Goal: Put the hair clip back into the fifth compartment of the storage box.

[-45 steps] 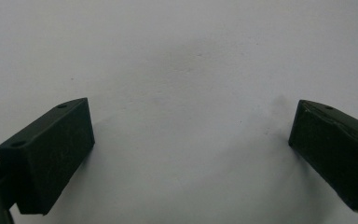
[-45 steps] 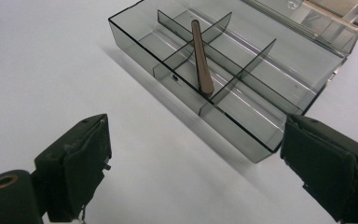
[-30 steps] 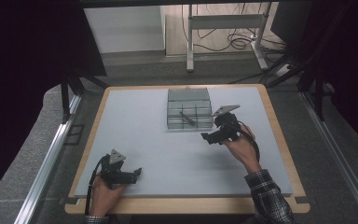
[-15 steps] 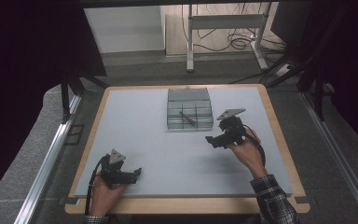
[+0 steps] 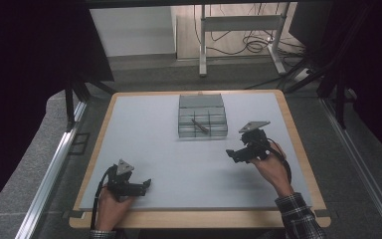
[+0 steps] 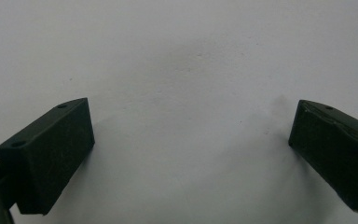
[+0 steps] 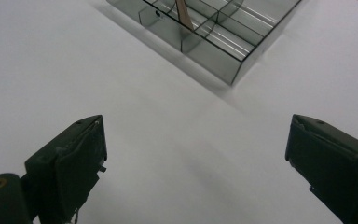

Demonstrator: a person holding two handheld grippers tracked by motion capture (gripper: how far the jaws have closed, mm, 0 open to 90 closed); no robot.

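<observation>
A grey compartmented metal tray (image 5: 202,115) sits near the far edge of the pale grey table surface (image 5: 154,144), a thin brown stick (image 5: 200,125) lying across its compartments. The left black two-jaw gripper (image 5: 144,185) rests by the near edge, jaws wide and empty. The right black two-jaw gripper (image 5: 232,154), also wide and empty, sits toward the right edge, near the tray's corner.

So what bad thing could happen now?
The thin brown stick lies slanted across the grey divided tray, so a bump might knock it out. The open right claw sits close to that tray and could shove it. The open left claw rests near the table's wooden edge.
</observation>
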